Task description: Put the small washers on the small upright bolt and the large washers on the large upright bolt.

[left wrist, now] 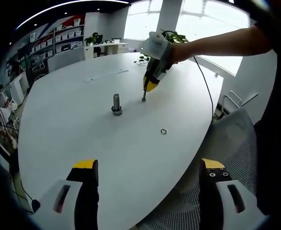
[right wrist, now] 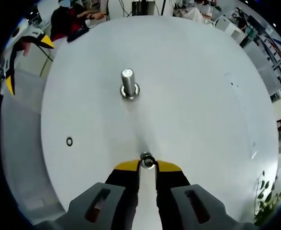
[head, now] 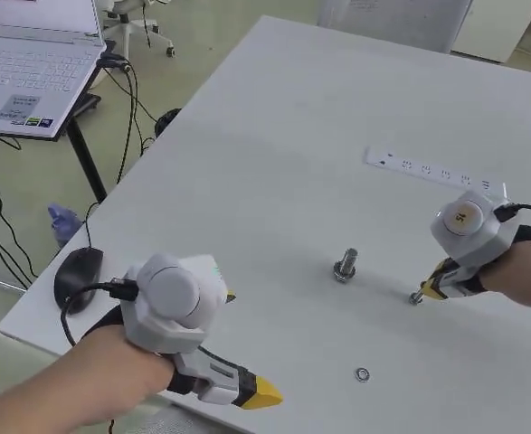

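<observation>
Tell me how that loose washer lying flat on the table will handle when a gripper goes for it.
The washer is a thin flat ring lying flush on the smooth white table, so it will probably be hard to get under and may skid when nudged. It looks like metal: stiff, likely light. Tipped on edge, it could roll.
</observation>
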The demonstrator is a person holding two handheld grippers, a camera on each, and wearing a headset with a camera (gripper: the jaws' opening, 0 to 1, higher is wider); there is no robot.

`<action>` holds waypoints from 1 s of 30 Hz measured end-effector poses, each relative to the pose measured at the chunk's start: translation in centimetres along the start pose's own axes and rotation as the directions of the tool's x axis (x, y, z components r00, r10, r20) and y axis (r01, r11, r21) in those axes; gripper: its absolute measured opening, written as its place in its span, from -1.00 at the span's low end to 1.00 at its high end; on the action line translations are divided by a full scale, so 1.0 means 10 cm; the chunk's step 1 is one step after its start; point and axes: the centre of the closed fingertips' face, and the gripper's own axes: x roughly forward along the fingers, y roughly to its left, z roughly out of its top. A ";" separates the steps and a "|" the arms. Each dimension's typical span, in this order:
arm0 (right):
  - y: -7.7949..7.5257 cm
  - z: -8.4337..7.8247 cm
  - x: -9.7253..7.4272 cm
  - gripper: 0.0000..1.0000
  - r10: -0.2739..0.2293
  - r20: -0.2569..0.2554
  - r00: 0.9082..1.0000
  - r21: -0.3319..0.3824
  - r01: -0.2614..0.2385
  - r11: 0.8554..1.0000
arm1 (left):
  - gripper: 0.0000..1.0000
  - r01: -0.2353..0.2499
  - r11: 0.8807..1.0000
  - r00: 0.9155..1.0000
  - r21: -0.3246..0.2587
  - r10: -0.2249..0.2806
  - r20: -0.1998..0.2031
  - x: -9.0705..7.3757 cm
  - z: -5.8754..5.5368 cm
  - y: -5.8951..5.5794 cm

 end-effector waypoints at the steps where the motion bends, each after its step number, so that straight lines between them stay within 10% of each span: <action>1: 0.00 0.00 0.01 -0.75 0.000 -0.002 1.000 -0.006 0.000 1.000 | 0.73 0.000 1.000 1.000 -0.001 0.000 0.000 0.00 0.00 0.00; 30: 0.01 -0.08 0.31 -0.74 0.015 -0.035 0.999 -0.030 -0.016 0.999 | 0.70 0.000 1.000 1.000 -0.018 0.000 -0.010 0.01 -0.07 0.04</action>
